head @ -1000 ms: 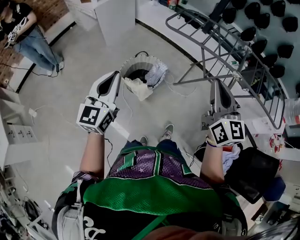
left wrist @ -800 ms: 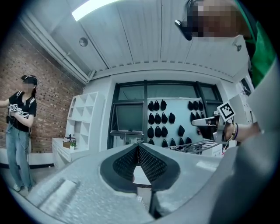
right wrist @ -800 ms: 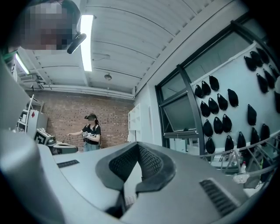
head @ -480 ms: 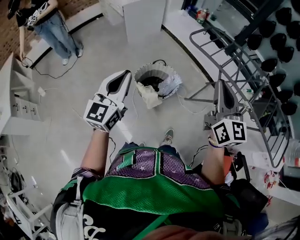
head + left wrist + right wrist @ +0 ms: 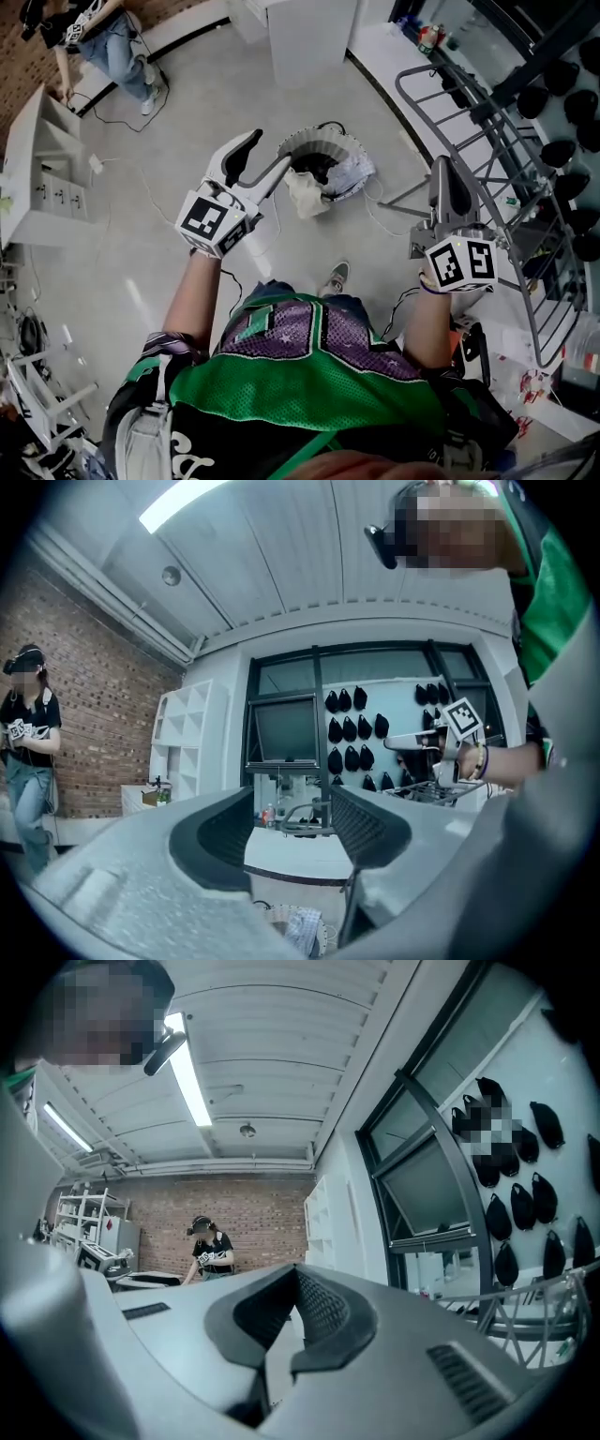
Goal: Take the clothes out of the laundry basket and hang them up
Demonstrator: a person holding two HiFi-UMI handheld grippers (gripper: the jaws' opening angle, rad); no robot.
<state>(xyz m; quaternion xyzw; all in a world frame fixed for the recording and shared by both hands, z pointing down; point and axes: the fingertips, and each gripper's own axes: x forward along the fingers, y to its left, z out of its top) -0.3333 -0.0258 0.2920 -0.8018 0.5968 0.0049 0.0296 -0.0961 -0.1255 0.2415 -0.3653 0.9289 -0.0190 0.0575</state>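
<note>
One laundry basket (image 5: pixel 330 143) stands upright.

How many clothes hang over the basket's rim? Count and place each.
2. A cream cloth drapes over the basket's near rim; a checked blue-white one hangs over its right rim. More may lie hidden inside.

Bright ceiling striplights, fisheye edges, perhaps soft
</note>
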